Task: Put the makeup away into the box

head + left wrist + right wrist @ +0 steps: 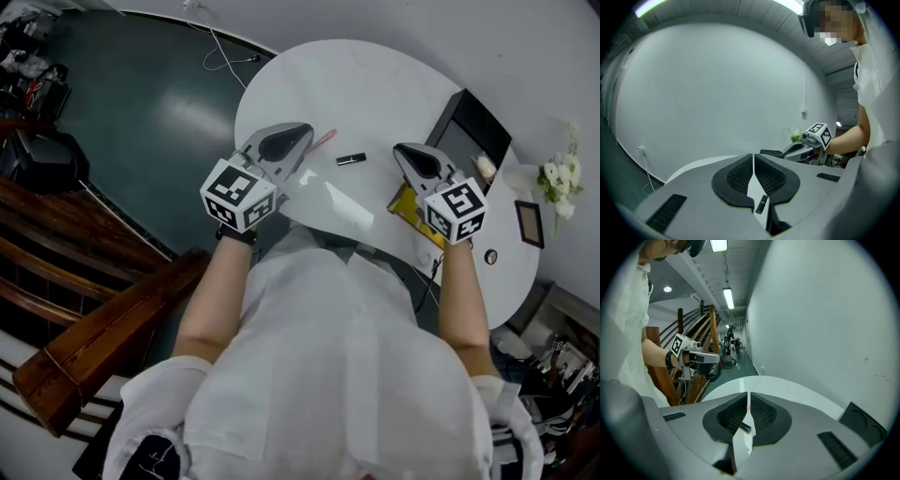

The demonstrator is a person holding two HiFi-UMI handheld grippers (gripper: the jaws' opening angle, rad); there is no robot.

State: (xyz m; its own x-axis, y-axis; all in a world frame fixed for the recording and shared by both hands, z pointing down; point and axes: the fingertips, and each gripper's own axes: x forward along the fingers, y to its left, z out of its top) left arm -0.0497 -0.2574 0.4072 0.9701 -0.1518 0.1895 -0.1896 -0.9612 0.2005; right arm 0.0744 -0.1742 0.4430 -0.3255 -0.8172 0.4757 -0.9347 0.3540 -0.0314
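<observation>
A black lipstick tube (351, 158) lies on the white round table (356, 84), between my two grippers. A thin pink stick (322, 141) lies just beyond the tip of my left gripper (281, 145). The black box (469, 131) stands open at the right, with a small white thing (486, 167) inside. My right gripper (417, 159) hovers beside the box, over a yellow packet (405, 202). Both grippers are shut and hold nothing. The lipstick (761, 204) shows through the left gripper (753, 157) below its closed tips. It also shows as the lipstick (744, 427) below the right gripper (748, 394).
White flowers (560, 178), a small framed compact (530, 223) and a small round thing (490, 256) sit at the table's right end. A cable (220, 56) trails over the dark floor to the far left. A wooden stair rail (103, 319) runs along my left.
</observation>
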